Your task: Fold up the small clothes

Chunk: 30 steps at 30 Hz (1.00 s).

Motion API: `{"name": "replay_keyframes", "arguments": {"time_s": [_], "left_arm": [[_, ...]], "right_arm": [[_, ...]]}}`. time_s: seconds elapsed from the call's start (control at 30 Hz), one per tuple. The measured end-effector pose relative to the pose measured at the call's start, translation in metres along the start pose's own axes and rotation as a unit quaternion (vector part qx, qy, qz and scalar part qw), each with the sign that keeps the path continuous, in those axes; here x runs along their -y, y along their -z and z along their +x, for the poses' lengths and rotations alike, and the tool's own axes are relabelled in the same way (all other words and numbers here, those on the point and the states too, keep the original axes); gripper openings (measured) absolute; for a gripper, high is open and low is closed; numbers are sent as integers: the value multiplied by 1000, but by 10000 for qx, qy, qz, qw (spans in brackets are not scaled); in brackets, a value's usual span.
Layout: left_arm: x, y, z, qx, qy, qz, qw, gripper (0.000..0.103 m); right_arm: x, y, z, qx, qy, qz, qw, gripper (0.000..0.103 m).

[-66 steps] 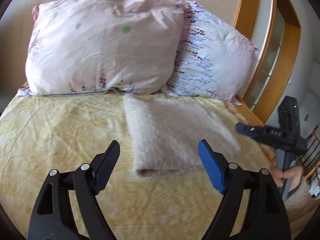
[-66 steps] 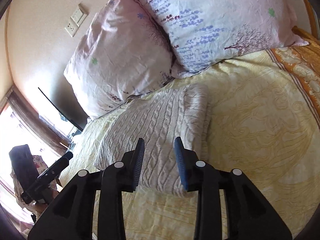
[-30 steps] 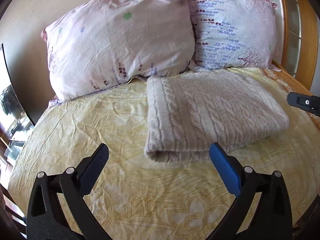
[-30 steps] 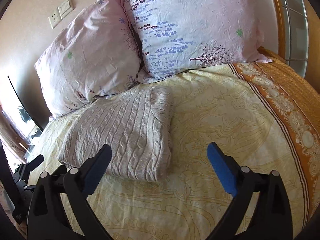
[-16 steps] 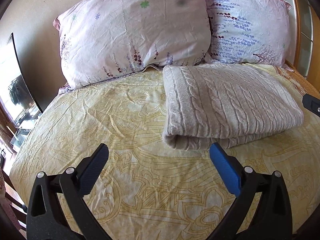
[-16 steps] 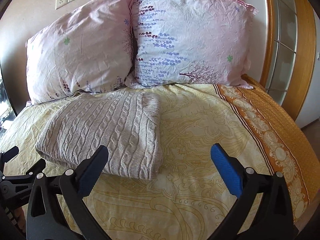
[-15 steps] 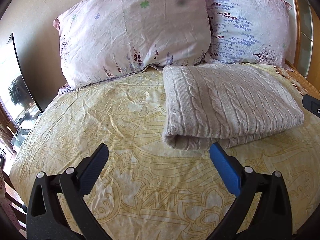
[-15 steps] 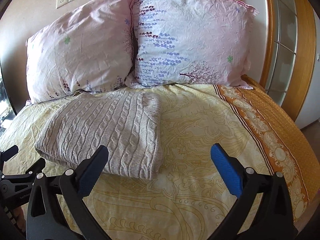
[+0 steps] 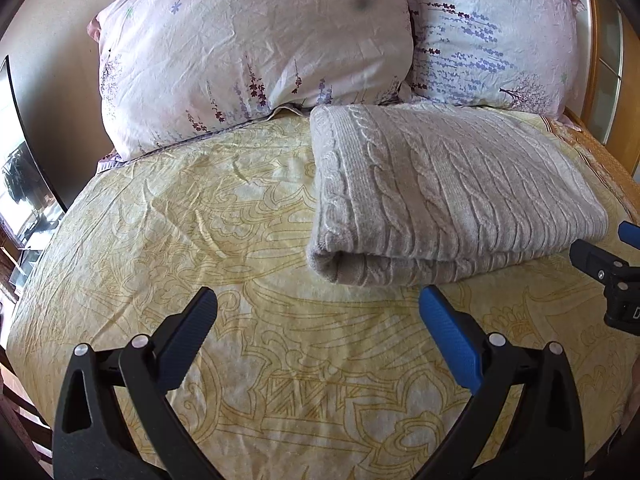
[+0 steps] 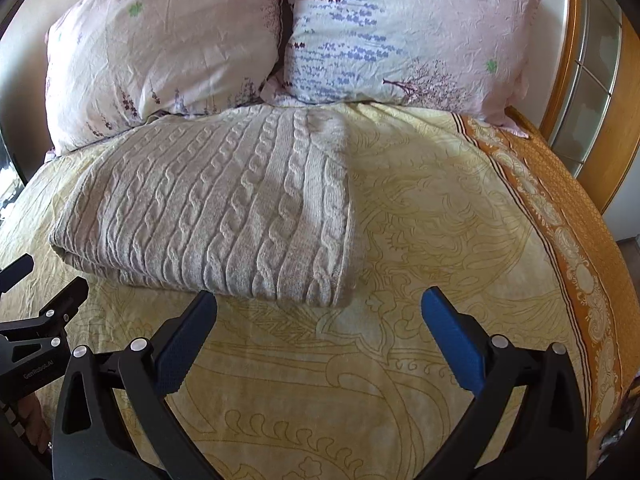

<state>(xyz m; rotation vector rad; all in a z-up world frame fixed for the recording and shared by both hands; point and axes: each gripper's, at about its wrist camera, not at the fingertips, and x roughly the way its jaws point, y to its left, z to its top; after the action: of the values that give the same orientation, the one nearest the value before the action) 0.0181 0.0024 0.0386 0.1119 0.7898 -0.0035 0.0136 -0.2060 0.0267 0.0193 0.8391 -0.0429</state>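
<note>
Lying folded on the yellow patterned bedspread (image 9: 224, 240), the grey cable-knit sweater (image 9: 448, 188) sits in the centre right of the left wrist view and the centre left of the right wrist view, its far edge close under the 2 floral pillows (image 10: 168, 44). Its long axis runs across both frames, with the rolled fold edge facing the cameras. The left hand-held gripper (image 9: 318, 322) has its jaws spread wide and holds nothing, hovering over bare bedspread, with the sweater ahead and to the right of its centre. The right hand-held gripper (image 10: 319, 322) is likewise spread wide and empty; its dark finger tip sits just below the sweater's near edge, so it looks the nearer of the 2, though touching or not is unclear. Judging by the tidy stack, folding seems nearly or fully done. How many layers lie inside the fold is hidden, and sleeves and collar cannot be made out. The fisheye rim cuts off the bed's lower part.
</note>
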Motion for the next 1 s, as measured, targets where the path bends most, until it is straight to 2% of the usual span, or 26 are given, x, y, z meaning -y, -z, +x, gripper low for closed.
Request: {"name": "replay_keyframes", "arguments": {"time_s": [0.33,0.5,0.73,1.0], "left_arm": [[-1,-2,16,-490,205,-43,9986,101],[-7,-1,22,-697,458,-227,9963,101],[-7,-2,21,-706,492,-200,9961,101],[-7,-2,21,-706,495,-197,9961,101]], "right_arm": [[-8,3,15,-314,3,-125,9994,102],[-16,4,23,-465,-4,-324,9984,102],[-8,4,29,-614,-223,-87,9978,102],[-11,5,28,-596,-255,-135,9978,102]]}}
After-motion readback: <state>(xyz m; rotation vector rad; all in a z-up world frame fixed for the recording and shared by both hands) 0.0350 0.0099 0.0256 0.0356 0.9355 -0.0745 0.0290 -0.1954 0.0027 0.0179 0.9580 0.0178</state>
